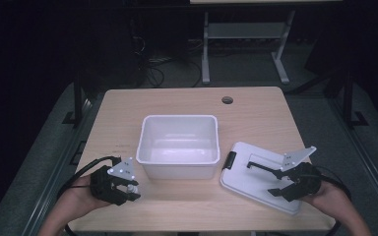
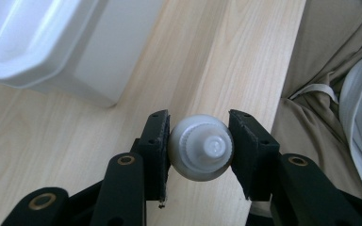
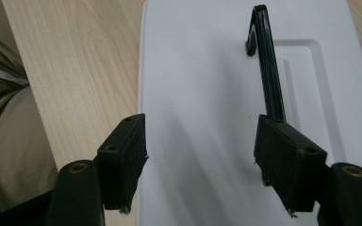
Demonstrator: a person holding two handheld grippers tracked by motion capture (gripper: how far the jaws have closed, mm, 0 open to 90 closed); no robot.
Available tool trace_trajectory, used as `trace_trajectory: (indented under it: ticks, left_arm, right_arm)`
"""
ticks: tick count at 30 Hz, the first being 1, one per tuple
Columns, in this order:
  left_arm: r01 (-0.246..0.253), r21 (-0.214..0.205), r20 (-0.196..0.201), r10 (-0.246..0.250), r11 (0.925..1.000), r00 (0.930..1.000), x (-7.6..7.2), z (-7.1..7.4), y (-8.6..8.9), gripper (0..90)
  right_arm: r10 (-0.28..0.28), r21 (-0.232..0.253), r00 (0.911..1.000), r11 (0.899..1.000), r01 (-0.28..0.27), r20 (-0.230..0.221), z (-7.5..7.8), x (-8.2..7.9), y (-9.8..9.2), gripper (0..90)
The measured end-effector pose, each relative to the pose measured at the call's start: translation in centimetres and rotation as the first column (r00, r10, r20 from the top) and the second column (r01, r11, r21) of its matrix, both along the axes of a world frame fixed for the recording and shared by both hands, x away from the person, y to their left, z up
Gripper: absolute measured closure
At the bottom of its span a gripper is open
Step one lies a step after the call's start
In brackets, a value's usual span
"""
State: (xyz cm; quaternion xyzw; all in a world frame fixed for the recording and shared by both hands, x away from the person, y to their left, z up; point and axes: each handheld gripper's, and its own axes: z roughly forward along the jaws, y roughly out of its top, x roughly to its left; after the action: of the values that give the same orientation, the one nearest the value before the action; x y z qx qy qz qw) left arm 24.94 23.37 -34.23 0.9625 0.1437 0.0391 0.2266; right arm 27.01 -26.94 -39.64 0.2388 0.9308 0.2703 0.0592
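— What's the left gripper got?

— A small white bottle, cap toward the camera, clamped between both pads above the wooden table, just beside the white bin's near left corner.

— And the right gripper?

— Jaws spread apart, nothing between them, poised over the white lid lying flat right of the bin. A black latch runs along the lid beyond one jaw.

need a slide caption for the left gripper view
Left gripper clamps a small white capped bottle above the wooden table, beside the white bin.
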Motion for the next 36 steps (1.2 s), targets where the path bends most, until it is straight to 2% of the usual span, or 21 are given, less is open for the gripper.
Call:
trace_trajectory:
  ticks: [13, 22, 36]
  left_arm:
    - [0.018, 0.002, 0.004, -0.018, 0.9998, 0.9998, 0.3, 2.8, 0.1, 59.8]
    - [0.018, -0.009, 0.011, -0.018, 0.9998, 0.9998, 1.3, 4.8, 0.0, 59.8]
    - [0.023, -0.018, 0.043, -0.022, 0.9996, 0.9988, 2.4, 7.7, -0.2, 59.9]
  right_arm:
    - [0.015, -0.01, 0.9999, 1.0, -0.015, 0.005, 1.0, 0.8, 0.1, 33.1]
    - [0.015, -0.01, 0.9998, 1.0, -0.015, 0.013, 1.3, 0.8, -0.1, 33.0]
    - [0.019, -0.008, 0.9997, 1.0, -0.019, 0.013, 1.7, 0.9, 0.0, 32.9]
